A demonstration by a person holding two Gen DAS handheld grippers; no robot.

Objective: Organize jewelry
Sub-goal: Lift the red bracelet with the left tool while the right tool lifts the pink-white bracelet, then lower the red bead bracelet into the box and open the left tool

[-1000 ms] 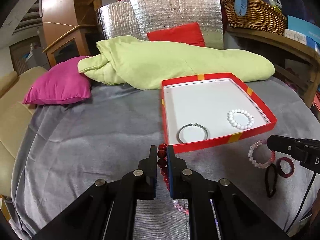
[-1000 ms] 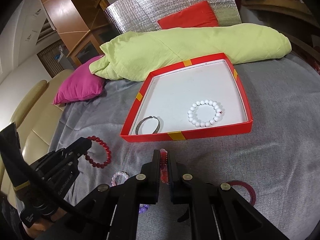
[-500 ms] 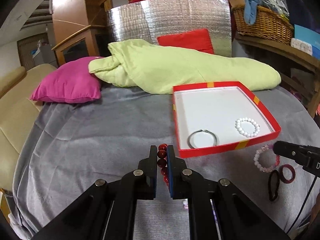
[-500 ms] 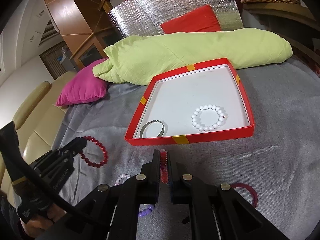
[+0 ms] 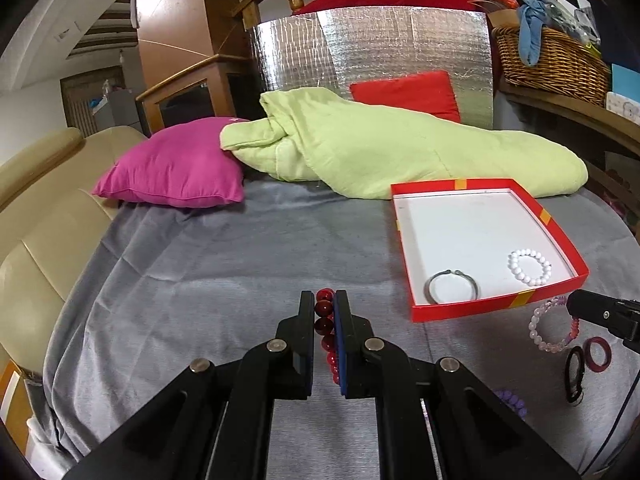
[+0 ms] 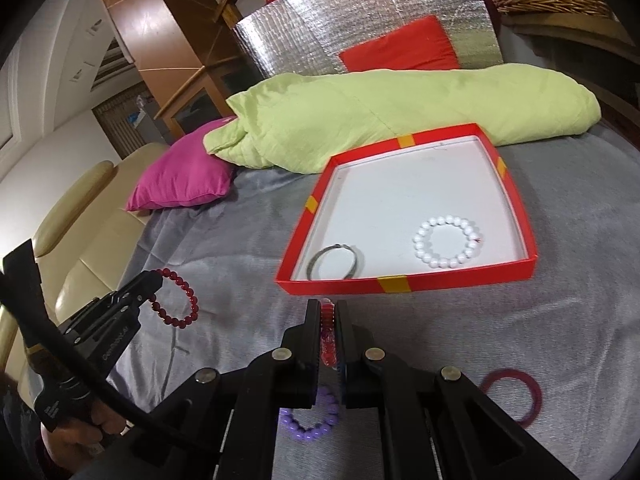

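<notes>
A red box lid with a white floor [image 5: 416, 312] [image 6: 400, 284] lies on the grey cloth; in it are a metal bangle [image 5: 452, 286] [image 6: 334, 262] and a white bead bracelet [image 5: 529, 266] [image 6: 446, 242]. My left gripper [image 5: 325, 300] is shut on a dark red bead bracelet [image 5: 324, 326] [image 6: 176, 300], held above the cloth left of the lid. My right gripper [image 6: 328, 308] is shut on a pink bead bracelet [image 6: 327, 340] [image 5: 550, 326], just in front of the lid's near edge.
On the cloth lie a purple bead bracelet [image 6: 310, 428] [image 5: 510, 398], a maroon ring bangle [image 6: 514, 394] [image 5: 597, 354] and a black loop [image 5: 575, 372]. A green quilt [image 5: 380, 148] and a magenta cushion [image 5: 176, 172] lie behind. A beige sofa [image 5: 36, 216] stands at the left.
Both grippers have risen and drawn back with their bracelets. The lid now sits farther off and more to the right in the left wrist view.
</notes>
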